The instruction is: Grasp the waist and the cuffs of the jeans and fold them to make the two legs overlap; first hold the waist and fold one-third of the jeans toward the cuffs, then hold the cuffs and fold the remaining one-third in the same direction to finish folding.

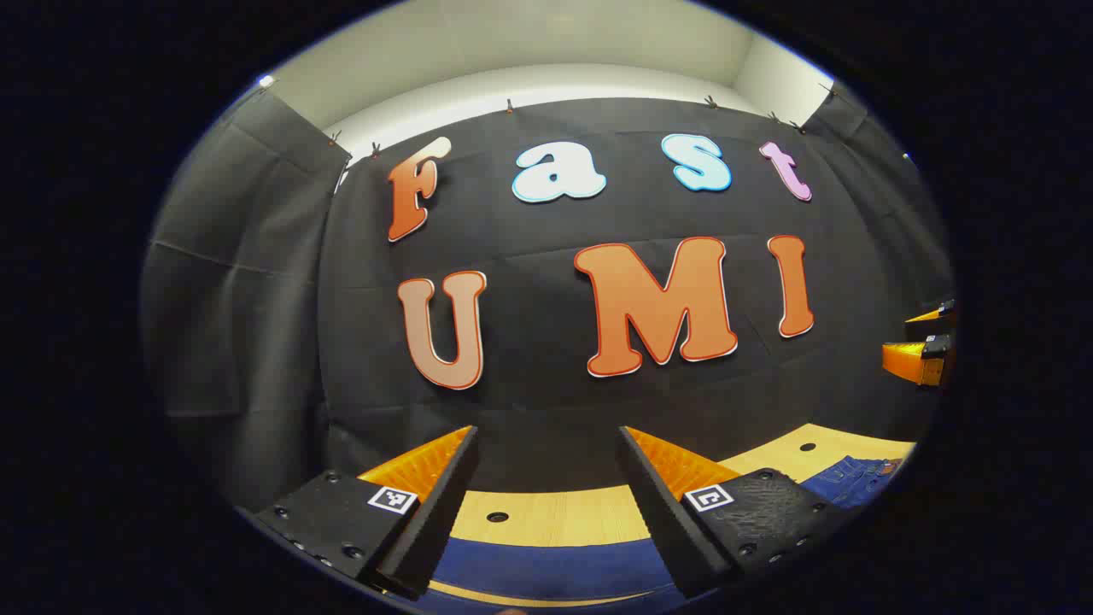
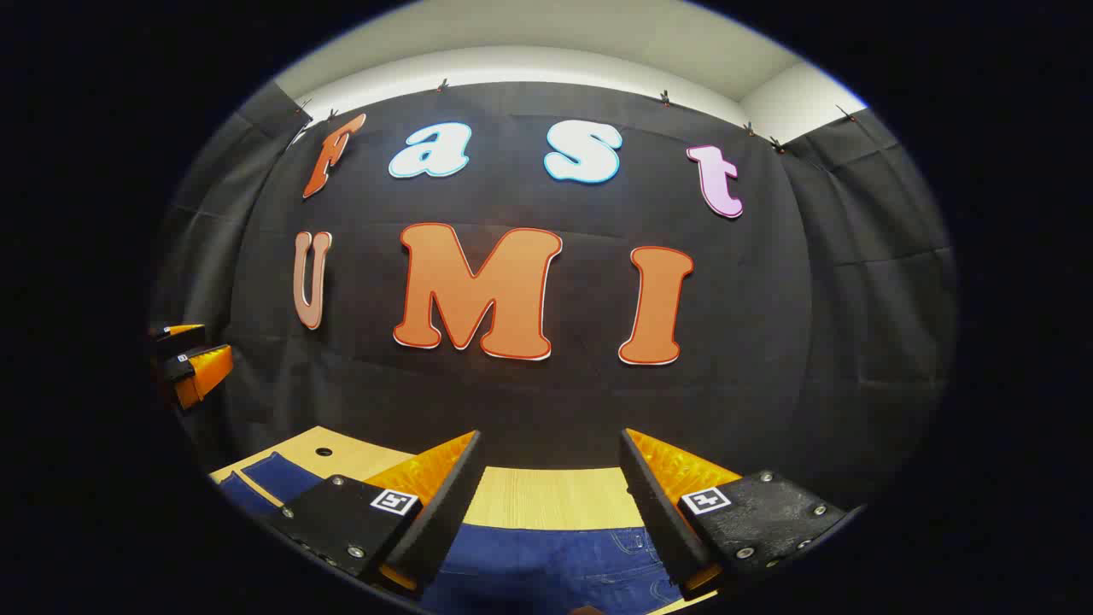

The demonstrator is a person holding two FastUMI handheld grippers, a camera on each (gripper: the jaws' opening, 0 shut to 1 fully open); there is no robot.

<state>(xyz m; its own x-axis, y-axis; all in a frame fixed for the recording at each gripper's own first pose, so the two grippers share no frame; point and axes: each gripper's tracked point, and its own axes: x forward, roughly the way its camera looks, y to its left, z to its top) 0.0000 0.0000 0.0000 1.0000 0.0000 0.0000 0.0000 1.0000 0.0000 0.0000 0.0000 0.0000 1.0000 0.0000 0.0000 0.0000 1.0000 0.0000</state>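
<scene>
The left gripper (image 1: 546, 444) hangs above the table with its 2 fingers spread wide apart and nothing between them; through the gap, in the left gripper view, the black cloth wall (image 1: 256, 282) of the booth stands straight ahead. Just below and ahead of its fingertips runs the light wooden table (image 1: 555, 517), with a small dark hole in its top between the 2 fingers, and nearer than that a band of the dark blue jeans (image 1: 555, 568) lies flat across the table, passing under both fingers. Off past its right finger more of the denim shows, with stitched seams. Far out on that same side the right gripper (image 1: 926, 342) shows at the edge, level with the wall's lower half, its fingers apart. In the right gripper view the right gripper (image 2: 551, 444) is likewise parted wide and grips nothing, pointed at the wall. Directly beneath the gap between its fingers lie the jeans (image 2: 555, 559), with seam stitching visible on the denim near the right finger; the cloth lies flat on the table (image 2: 546, 500), whose bare wooden strip runs beyond the jeans toward the wall. Left of its left finger another flat part of the jeans lies on the table beside a dark hole in the top. Farther left, at the edge, the left gripper (image 2: 184, 350) shows, raised above the table.
</scene>
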